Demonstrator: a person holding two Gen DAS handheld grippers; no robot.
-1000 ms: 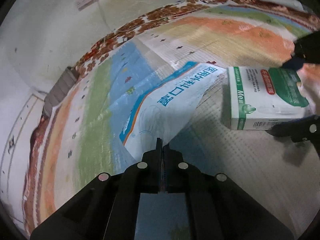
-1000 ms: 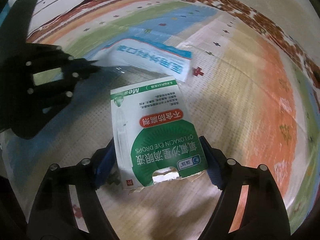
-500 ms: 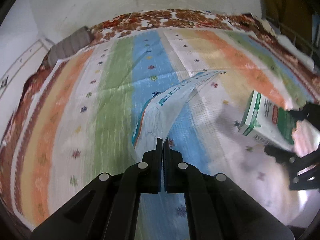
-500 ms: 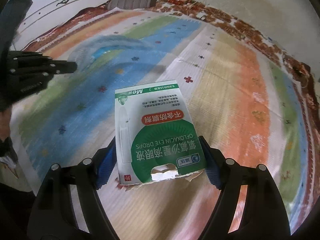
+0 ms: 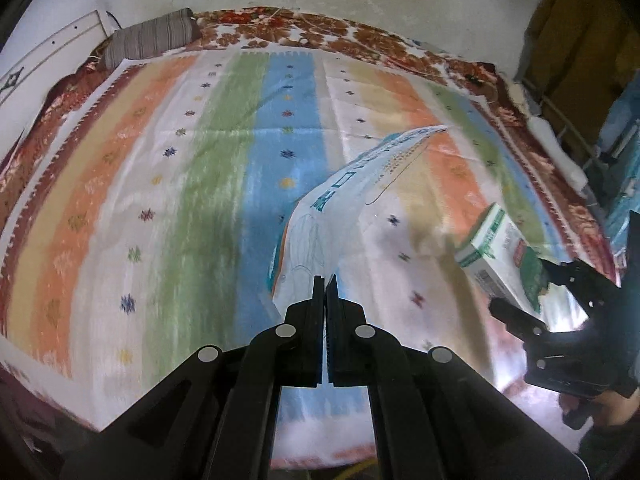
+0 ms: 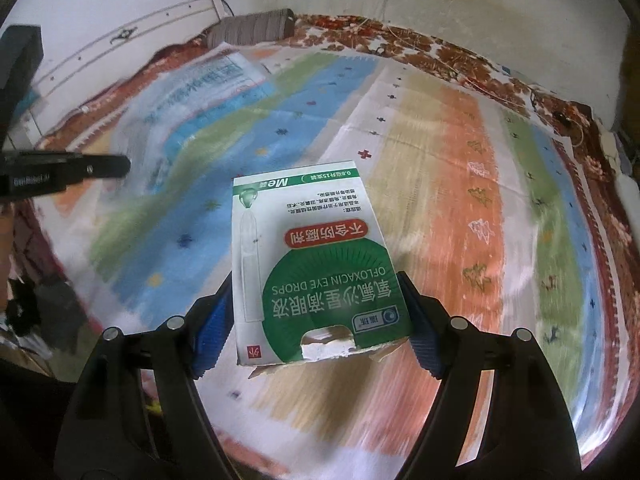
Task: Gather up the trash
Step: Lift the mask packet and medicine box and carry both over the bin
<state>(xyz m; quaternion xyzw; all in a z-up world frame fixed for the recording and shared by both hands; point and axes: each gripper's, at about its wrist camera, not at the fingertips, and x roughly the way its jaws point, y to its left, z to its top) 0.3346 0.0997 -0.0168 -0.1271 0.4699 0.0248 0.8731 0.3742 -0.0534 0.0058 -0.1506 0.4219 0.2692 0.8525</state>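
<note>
My left gripper (image 5: 324, 280) is shut on the edge of a white and blue plastic bag (image 5: 352, 200) with printed characters, held up above the striped sheet. The bag shows blurred in the right wrist view (image 6: 192, 88), with the left gripper (image 6: 120, 166) at the far left. My right gripper (image 6: 316, 292) is shut on a white and green eye-drops box (image 6: 316, 264), torn at its near end and held in the air. In the left wrist view the box (image 5: 496, 252) and the right gripper (image 5: 532, 280) are at the right.
A bed with a striped sheet (image 5: 180, 184) over a red floral cover (image 5: 400, 44) fills both views. A striped grey pillow (image 5: 152, 38) lies at the head by the wall. Hanging clothes (image 5: 576, 48) and a metal rail stand at the right.
Both grippers have lifted away from the sheet with the bag and the box, and more of the bed is in view. The bag now hangs in the air.
</note>
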